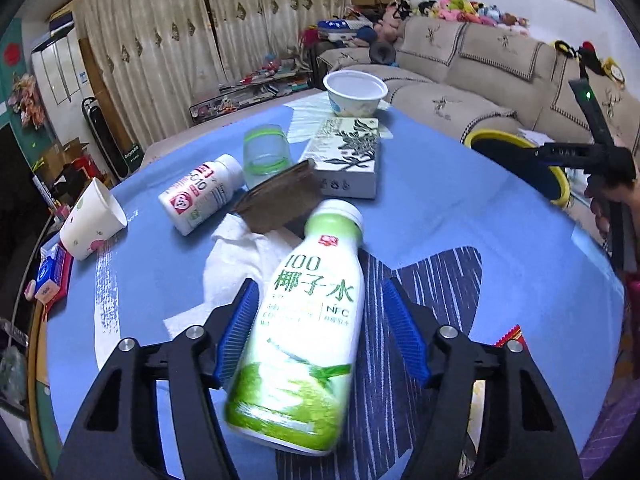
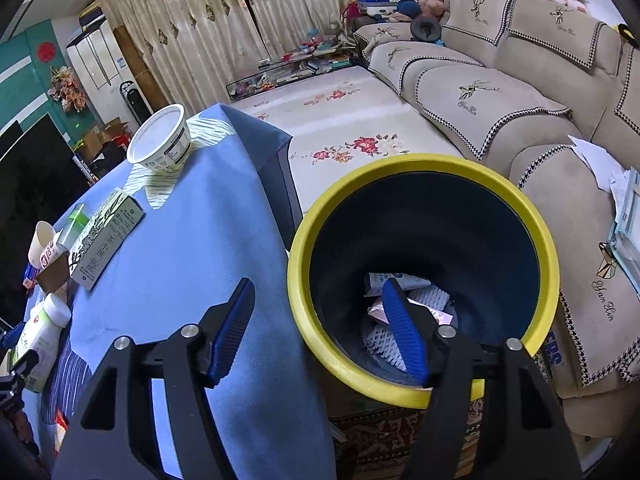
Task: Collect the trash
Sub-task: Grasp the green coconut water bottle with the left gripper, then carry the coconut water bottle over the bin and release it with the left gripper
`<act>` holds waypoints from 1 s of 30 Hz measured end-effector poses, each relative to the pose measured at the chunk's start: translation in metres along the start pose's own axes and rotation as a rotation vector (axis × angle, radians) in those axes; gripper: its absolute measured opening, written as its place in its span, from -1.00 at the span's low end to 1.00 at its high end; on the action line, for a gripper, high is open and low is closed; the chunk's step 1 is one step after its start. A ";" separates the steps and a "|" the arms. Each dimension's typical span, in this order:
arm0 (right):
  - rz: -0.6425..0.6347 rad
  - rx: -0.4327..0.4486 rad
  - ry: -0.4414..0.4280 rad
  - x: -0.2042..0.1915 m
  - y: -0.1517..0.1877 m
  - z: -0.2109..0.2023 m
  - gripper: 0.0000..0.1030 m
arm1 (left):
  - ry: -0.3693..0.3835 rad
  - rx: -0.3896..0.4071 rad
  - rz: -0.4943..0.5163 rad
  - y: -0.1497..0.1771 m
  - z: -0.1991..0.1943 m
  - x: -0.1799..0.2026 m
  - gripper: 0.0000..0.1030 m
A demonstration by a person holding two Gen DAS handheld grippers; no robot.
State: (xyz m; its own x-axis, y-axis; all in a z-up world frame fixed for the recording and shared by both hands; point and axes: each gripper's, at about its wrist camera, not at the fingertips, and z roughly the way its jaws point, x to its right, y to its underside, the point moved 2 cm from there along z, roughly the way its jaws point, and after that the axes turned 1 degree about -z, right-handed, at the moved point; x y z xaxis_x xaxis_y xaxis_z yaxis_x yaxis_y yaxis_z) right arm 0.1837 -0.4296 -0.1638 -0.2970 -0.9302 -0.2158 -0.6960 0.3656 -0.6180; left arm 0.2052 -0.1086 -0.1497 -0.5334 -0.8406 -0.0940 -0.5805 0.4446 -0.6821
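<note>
A green and white coconut-water bottle [image 1: 308, 328] lies between the blue pads of my left gripper [image 1: 320, 328]; the jaws stand open around it, the left pad close to it, the right pad apart. The bottle also shows at the left edge of the right wrist view [image 2: 42, 340]. My right gripper [image 2: 320, 332] is open and empty, its right finger over the rim of the yellow-rimmed dark bin [image 2: 316, 328]. The bin holds several wrappers [image 2: 404, 284]. The bin also shows in the left wrist view [image 1: 492, 136].
On the blue tablecloth [image 1: 460, 216] lie a white tissue [image 1: 236, 264], brown cardboard [image 1: 280, 200], a small white bottle [image 1: 200, 196], a clear cup [image 1: 266, 154], a tea box [image 1: 348, 156], a white bowl [image 1: 354, 94] and a paper cup [image 1: 92, 220]. A sofa [image 2: 500, 100] stands behind.
</note>
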 end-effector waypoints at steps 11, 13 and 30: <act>0.010 -0.003 -0.029 0.002 0.001 -0.001 0.24 | -0.002 -0.069 -0.045 0.003 0.013 0.002 0.01; 0.011 -0.004 -0.034 0.003 0.002 -0.002 0.24 | -0.012 -0.068 -0.050 0.004 0.011 0.002 0.01; 0.028 0.001 -0.053 0.013 0.004 -0.007 0.24 | -0.025 0.107 -0.046 -0.022 -0.053 0.021 0.01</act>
State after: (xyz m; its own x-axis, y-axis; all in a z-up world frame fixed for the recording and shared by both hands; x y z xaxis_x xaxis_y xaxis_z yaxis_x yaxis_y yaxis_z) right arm 0.1723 -0.4401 -0.1635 -0.2813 -0.9199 -0.2732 -0.6872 0.3918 -0.6118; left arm 0.1740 -0.1200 -0.0987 -0.4910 -0.8677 -0.0778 -0.5344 0.3705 -0.7597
